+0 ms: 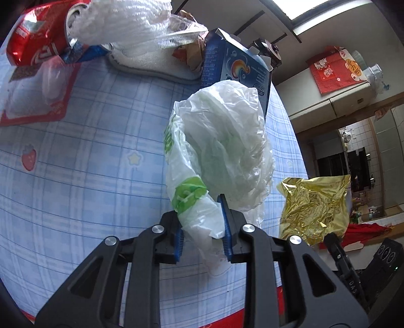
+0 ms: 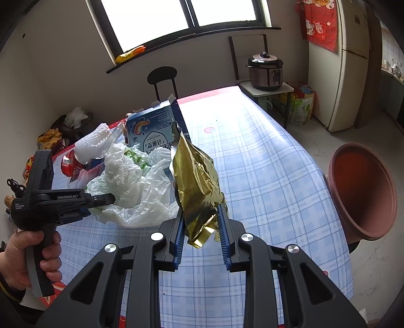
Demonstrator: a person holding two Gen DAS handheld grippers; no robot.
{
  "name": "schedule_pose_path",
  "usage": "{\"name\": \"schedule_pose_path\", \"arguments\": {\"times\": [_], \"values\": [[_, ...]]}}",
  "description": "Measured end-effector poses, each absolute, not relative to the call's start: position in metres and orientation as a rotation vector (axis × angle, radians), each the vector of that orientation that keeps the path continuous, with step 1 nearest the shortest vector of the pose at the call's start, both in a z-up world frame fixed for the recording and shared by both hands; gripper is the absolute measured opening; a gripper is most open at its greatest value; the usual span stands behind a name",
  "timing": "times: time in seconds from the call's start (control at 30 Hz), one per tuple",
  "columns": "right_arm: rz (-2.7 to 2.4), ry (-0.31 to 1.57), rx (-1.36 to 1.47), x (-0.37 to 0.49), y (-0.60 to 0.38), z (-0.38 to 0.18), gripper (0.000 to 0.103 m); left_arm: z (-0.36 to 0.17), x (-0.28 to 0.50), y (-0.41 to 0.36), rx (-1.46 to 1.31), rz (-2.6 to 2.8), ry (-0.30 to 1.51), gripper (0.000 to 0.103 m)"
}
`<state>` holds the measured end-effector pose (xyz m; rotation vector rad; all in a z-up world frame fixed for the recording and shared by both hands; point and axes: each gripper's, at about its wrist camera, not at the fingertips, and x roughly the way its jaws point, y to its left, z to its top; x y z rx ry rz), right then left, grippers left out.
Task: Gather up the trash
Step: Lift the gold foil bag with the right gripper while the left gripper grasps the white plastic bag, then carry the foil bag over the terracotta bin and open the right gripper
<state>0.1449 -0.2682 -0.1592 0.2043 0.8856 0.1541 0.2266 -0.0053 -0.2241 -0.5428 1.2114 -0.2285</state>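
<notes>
- Left gripper [image 1: 203, 234]: jaws closed most of the way on the twisted lower end of a white plastic bag [image 1: 222, 148] with green print, blue pads pressing it from both sides.
- Bag lifted above the blue plaid tablecloth [image 1: 88, 151], its crumpled bulk billowing up and forward of the fingertips; seen from the right wrist as a loose heap [image 2: 131, 181] low over the table, beside the left gripper [image 2: 101, 199] gripped by the person's left hand [image 2: 32, 254].
- Right gripper [image 2: 200, 234]: jaws narrowed on the bottom of a crumpled gold foil wrapper [image 2: 197, 181], held upright and off the cloth; same wrapper [image 1: 315, 204] at the right in the left wrist view.
- Further trash at the far end of the table: blue carton [image 1: 237, 68] with a rainbow mark standing open, white foam netting [image 1: 121, 22], red can [image 1: 38, 37] on its side, clear blister pack on a red card [image 1: 35, 98].
- Reddish-brown basin [image 2: 363, 191] past the table's right edge, tilted, opening facing the table.
- Pressure cooker [image 2: 265, 70] on a small stand beyond the table, fridge [image 2: 346, 63] to the right of it.
</notes>
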Motion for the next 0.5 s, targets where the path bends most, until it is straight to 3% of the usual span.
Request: {"name": "schedule_pose_path", "arguments": {"times": [0.5], "values": [[-0.071, 0.792, 0.28, 0.096, -0.277, -0.122, 0.024, -0.154, 0.18, 0.043, -0.303, -0.297, 0.986, 0.027]]}}
